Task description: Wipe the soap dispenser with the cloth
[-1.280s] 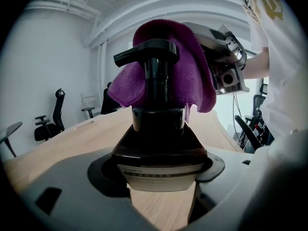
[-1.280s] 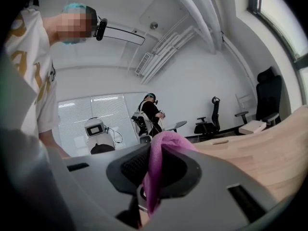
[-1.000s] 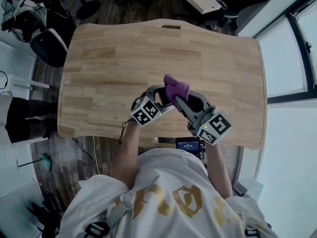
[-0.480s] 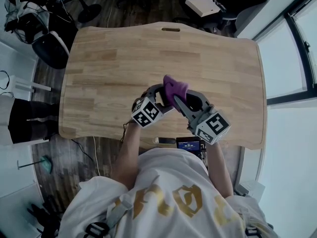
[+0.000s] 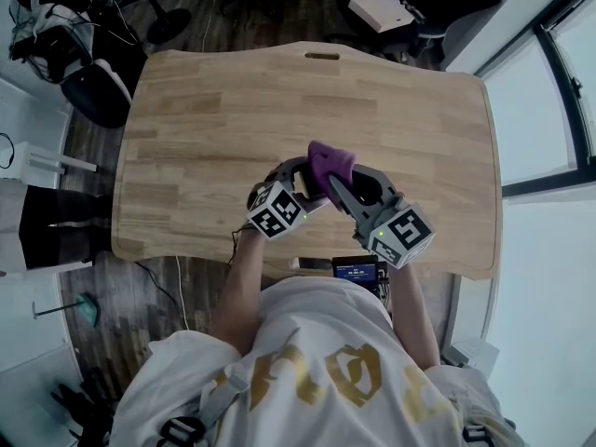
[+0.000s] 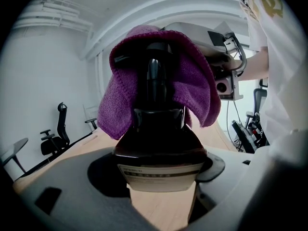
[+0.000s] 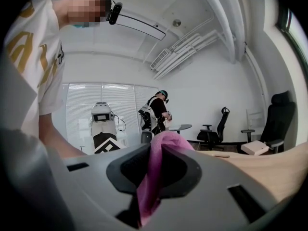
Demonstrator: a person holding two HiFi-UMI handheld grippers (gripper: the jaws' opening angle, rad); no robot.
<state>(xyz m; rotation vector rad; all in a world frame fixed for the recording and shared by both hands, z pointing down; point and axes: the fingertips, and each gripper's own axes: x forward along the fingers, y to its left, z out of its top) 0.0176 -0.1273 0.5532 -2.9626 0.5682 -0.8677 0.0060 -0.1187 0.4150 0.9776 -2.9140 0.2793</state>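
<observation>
Mid-wipe: left claw clamps the dark brown soap dispenser, right claw pinches the purple cloth over its pump; next move likely rubs downward.

1. Table: a light wooden table with rounded corners occupies the centre. A slot handle is cut near its far edge.
2. Floor: dark wood planks surround the table.
3. Windows: dark-framed windows run along the right side. White blinds cover another glazed wall.
4. Walls and ceiling: the walls are white. White pipes run under the ceiling.
5. Seating: black office chairs stand by the wall, near a small round table.
6. Light: bright and even throughout.
</observation>
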